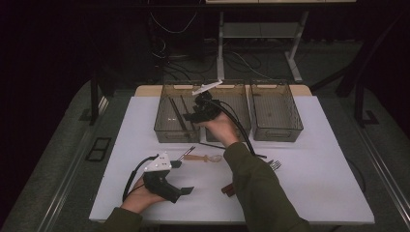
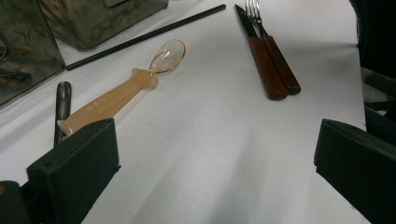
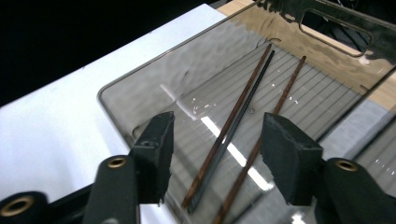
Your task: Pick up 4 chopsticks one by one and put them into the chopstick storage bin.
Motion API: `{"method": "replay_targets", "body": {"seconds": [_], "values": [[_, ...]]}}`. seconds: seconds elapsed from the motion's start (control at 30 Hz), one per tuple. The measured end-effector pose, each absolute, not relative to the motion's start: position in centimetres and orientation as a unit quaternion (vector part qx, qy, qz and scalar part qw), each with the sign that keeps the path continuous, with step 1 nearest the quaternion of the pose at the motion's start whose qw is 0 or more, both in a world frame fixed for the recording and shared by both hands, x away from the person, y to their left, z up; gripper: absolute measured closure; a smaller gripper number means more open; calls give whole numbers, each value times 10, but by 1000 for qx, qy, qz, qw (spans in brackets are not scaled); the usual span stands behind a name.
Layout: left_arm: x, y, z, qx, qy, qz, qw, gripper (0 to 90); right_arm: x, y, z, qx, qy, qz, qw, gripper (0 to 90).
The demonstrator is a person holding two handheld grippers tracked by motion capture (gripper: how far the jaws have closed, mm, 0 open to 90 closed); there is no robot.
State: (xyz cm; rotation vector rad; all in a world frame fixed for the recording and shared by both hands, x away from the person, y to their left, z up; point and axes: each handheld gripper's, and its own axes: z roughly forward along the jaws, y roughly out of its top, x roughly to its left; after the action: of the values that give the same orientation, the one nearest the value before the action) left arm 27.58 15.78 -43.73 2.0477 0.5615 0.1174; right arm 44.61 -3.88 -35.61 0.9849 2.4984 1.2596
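Observation:
My right gripper [image 1: 192, 116] hangs over the left clear bin [image 1: 164, 130], a hand around it. In the right gripper view its jaws [image 3: 215, 158] stand open with nothing between the pads. Below them on the bin floor lie a black chopstick [image 3: 245, 105] and two brown chopsticks [image 3: 286, 93]. My left gripper [image 1: 182, 177] rests low at the table's front left, open and holding nothing [image 2: 217, 163]. Ahead of it lie a peach plastic spoon [image 2: 126, 91] [image 1: 204, 157] and a loose black chopstick [image 2: 140, 39].
Two more clear bins [image 1: 275, 130] stand to the right of the first at the table's back. A knife and a fork with brown handles [image 2: 271, 65] lie side by side right of the spoon. A short dark stick [image 2: 62, 107] lies by the left jaw.

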Motion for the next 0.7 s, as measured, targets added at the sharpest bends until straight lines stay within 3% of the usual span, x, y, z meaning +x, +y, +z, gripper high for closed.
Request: {"method": "replay_targets", "body": {"seconds": [0.23, 0.7], "values": [[277, 159, -437, 843, 231, 52, 484, 0, 431, -67, -352, 314, 838, 436, 93, 361], [275, 156, -439, 837, 245, 68, 485, 0, 400, -125, -357, 288, 837, 459, 78, 362]]}}
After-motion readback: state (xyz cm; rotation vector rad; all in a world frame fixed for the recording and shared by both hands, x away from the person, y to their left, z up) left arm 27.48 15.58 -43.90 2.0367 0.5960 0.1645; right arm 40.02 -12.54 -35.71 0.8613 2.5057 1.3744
